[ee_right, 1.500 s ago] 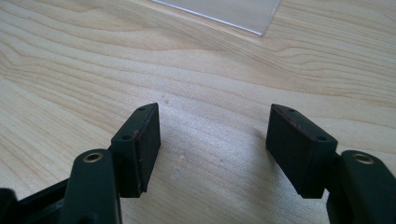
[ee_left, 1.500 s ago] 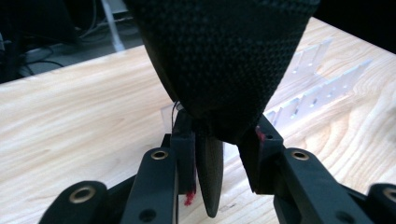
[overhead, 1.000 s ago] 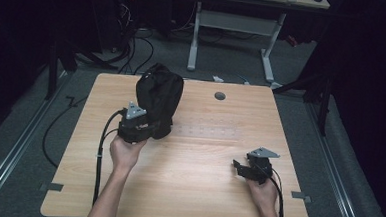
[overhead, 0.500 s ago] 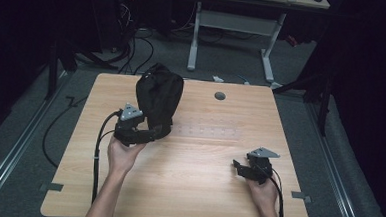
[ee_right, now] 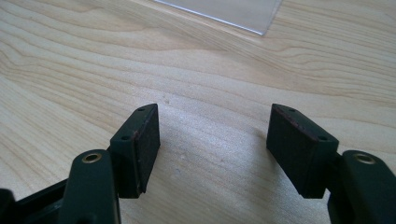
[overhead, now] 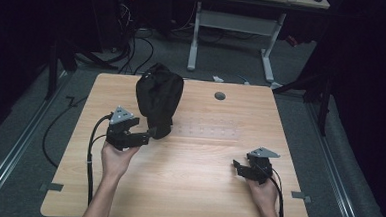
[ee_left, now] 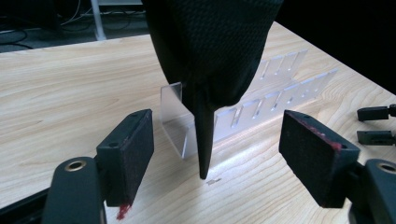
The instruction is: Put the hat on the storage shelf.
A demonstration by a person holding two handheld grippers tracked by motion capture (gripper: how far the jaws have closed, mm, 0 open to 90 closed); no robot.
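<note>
On the left half of the wooden tabletop (overhead: 187, 188), towards its left edge, the left hand-held gripper (overhead: 148, 134) lies level in the person's left hand (overhead: 117, 158), pointing right at the foot of a black fabric bag (overhead: 157, 97). Its jaws have just been opening and now stand wide apart; in the left gripper view the two black pads (ee_left: 133, 149) sit well clear on either side of a thin black strap (ee_left: 201, 130) that hangs from the bag's underside to a point just above the wood, and neither pad presses on it, so this hand-held gripper holds nothing. The bag stands upright near the middle of the far edge, a little left of centre; it is matte black, of a fine woven mesh texture, rounded and bulging at the top and narrower at the bottom. It rests against or over the left end of a clear acrylic rack (ee_left: 261, 100) with a row of slots, which runs rightward across the middle of the tabletop and is faint in the high view. A small round grey grommet (overhead: 219, 96) sits near the far edge, right of the bag. Near the right end of the near edge, the right hand-held gripper (overhead: 239, 168) rests in the person's right hand (overhead: 264, 192), pointing left, well apart from the bag; its jaws are spread wide over bare wood with nothing between them.
</note>
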